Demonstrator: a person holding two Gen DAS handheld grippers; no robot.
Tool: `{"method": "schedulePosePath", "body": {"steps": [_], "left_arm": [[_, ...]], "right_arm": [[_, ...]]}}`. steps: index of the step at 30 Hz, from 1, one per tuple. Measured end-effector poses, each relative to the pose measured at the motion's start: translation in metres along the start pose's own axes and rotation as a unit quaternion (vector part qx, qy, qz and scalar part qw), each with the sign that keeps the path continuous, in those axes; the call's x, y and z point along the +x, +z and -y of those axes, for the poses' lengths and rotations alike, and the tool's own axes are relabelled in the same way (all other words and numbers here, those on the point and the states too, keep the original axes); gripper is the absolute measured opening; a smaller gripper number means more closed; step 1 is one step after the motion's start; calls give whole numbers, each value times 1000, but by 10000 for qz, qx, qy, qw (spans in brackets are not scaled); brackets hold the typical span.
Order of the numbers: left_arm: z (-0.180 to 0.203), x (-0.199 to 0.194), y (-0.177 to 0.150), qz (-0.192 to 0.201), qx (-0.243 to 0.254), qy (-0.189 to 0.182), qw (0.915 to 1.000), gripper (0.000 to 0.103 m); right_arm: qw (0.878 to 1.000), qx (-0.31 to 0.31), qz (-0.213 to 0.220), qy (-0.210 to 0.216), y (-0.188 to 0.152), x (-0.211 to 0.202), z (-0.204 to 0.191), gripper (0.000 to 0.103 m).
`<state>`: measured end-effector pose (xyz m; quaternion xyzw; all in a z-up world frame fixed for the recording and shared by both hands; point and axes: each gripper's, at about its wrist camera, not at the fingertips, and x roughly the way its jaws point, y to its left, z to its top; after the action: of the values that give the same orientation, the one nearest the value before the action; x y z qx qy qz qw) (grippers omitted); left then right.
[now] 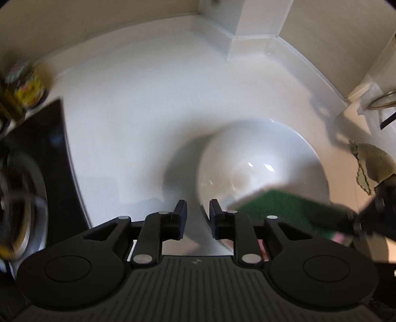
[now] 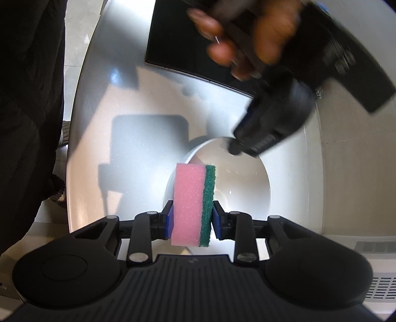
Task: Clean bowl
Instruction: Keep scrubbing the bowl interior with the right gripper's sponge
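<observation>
A white bowl (image 1: 259,158) stands on the white counter (image 1: 128,119). My left gripper (image 1: 198,208) straddles its near-left rim, one finger inside and one outside, with a gap showing on both sides of the thin edge. In the right wrist view the same left gripper (image 2: 237,148) is blurred at the far rim of the bowl (image 2: 247,188), held by a person's hand (image 2: 247,32). My right gripper (image 2: 190,218) is shut on a pink and green sponge (image 2: 190,198), upright just above the bowl's near side. The sponge's green face (image 1: 279,205) shows over the bowl.
A black cooktop (image 1: 49,148) lies left of the bowl, with a blurred yellow packet (image 1: 24,91) behind it. A grey-green cloth (image 1: 371,163) sits at the right. Walls and a white corner post (image 1: 247,22) close off the back. Dark clothing (image 2: 27,99) fills the counter's left side.
</observation>
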<state>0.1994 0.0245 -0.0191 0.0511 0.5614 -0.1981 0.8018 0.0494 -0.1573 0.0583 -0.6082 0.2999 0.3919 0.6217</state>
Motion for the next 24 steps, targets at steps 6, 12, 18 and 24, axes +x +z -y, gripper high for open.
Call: {"method": "schedulePosePath", "body": {"steps": [6, 12, 18, 24], "left_arm": [[4, 20, 24, 24, 451, 39, 9990, 10], [9, 20, 35, 132, 155, 135, 9997, 9], [4, -2, -10, 129, -220, 25, 9997, 24], [9, 12, -3, 139, 6, 111, 9998, 17]], "right_arm": [[10000, -75, -13, -26, 1, 0, -1, 27], [9999, 65, -88, -54, 0, 1, 2, 27], [9998, 156, -103, -72, -3, 1, 0, 27], [9998, 123, -106, -124, -1, 2, 0, 27]]}}
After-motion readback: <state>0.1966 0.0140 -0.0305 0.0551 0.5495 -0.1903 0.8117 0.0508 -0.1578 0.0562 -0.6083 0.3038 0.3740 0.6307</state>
